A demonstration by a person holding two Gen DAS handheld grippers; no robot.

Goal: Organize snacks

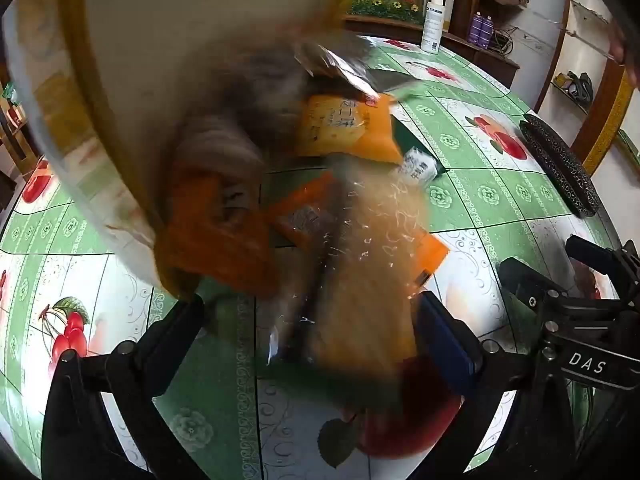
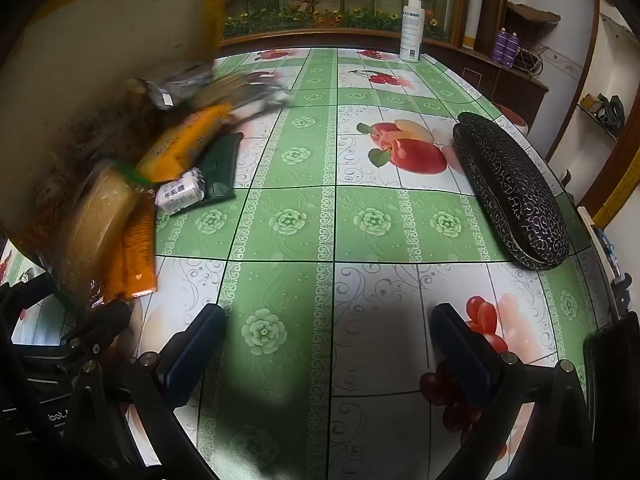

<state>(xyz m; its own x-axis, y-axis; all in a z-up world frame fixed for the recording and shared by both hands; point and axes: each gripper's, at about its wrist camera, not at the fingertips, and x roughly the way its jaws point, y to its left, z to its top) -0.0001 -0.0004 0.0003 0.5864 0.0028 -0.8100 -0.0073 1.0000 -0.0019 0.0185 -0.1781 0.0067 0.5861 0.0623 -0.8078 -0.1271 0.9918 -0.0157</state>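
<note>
A large round tray (image 1: pixel 120 92) with a yellow rim is tipped steeply above the table, and several snack packets blur as they slide off it. An orange packet (image 1: pixel 346 128), a small white candy pack (image 1: pixel 418 166) and a tan blurred packet (image 1: pixel 368 280) lie or fall in a heap. The same heap shows at the left of the right wrist view, with the tray (image 2: pixel 104 48), orange packet (image 2: pixel 184 144) and white candy pack (image 2: pixel 180 192). My left gripper (image 1: pixel 312 332) is open under the falling packets. My right gripper (image 2: pixel 328 344) is open and empty over the tablecloth.
The table has a green floral and fruit cloth (image 2: pixel 360 216). A black patterned glasses case (image 2: pixel 512 188) lies at the right. A white spray bottle (image 2: pixel 412 28) stands at the far edge. A dark green packet (image 2: pixel 220 164) lies beside the heap.
</note>
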